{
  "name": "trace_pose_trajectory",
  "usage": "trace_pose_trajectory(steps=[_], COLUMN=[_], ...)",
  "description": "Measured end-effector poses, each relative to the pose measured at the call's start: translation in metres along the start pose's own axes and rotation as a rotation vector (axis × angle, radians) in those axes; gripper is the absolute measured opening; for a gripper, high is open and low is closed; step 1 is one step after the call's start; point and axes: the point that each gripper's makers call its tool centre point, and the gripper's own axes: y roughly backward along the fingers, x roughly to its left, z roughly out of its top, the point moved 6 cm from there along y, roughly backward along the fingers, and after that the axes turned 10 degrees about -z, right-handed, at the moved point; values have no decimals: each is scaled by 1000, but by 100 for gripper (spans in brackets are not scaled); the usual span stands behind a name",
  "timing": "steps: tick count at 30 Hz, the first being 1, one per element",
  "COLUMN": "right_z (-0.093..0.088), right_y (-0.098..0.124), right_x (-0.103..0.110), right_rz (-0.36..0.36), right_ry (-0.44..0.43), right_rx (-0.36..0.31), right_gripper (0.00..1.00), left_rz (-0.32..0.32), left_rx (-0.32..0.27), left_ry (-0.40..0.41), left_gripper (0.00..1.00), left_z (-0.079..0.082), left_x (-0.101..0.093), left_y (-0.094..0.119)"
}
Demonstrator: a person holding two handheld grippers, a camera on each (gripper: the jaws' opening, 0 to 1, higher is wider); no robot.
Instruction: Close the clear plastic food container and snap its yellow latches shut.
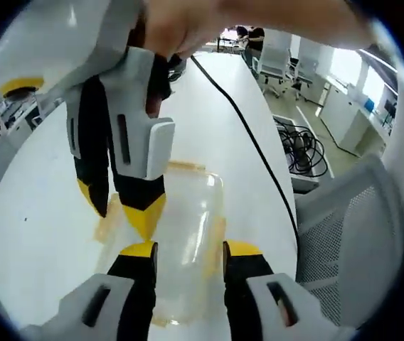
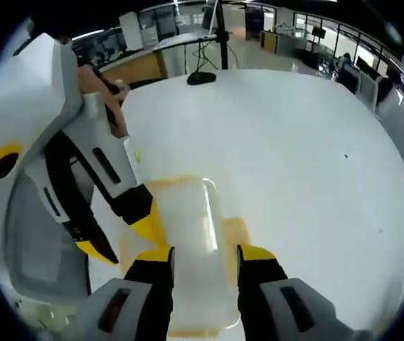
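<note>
In the left gripper view we see the clear container (image 1: 188,234) lying on the white table (image 1: 45,213), its lid down and its yellow latches (image 1: 109,227) showing along the edges; our left gripper (image 1: 188,250) stands over it with its yellow-tipped jaws apart, one on each side of the lid, and whether they touch the plastic we cannot tell. The right gripper (image 1: 124,209) comes in from the upper left of that view, held by a hand (image 1: 188,28), its two jaws apart and pointing down at the container's far left edge, near a latch. A black cable (image 1: 252,142) runs across the table, and a grey mesh chair (image 1: 351,241) stands just beside the table's edge.

In the right gripper view the container (image 2: 188,234) sits on the table (image 2: 294,177) between the spread jaws of the right gripper (image 2: 205,256); the left gripper (image 2: 120,231) reaches in from the left, jaws apart, tips at the container's yellow-trimmed side; nothing is clamped by either.
</note>
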Motion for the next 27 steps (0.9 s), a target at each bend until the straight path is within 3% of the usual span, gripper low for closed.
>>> trace_pose_trajectory(steps=[5, 16, 20, 27], right_z=[0, 4, 7, 9], right_y=[-5, -12, -16, -20], right_x=[-2, -7, -8, -9], right_rz=[42, 154, 200, 239], right_ry=[-15, 6, 35, 48], right_rx=[9, 61, 118, 160], right_gripper=[34, 35, 35, 33], left_rz=[46, 125, 141, 172], left_rx=[43, 73, 78, 109], left_ry=[-73, -170, -160, -161], left_gripper=[37, 39, 38, 34], left_z=[-1, -5, -4, -4], left_x=[-3, -10, -10, -9], left_y=[-2, -7, -8, -11])
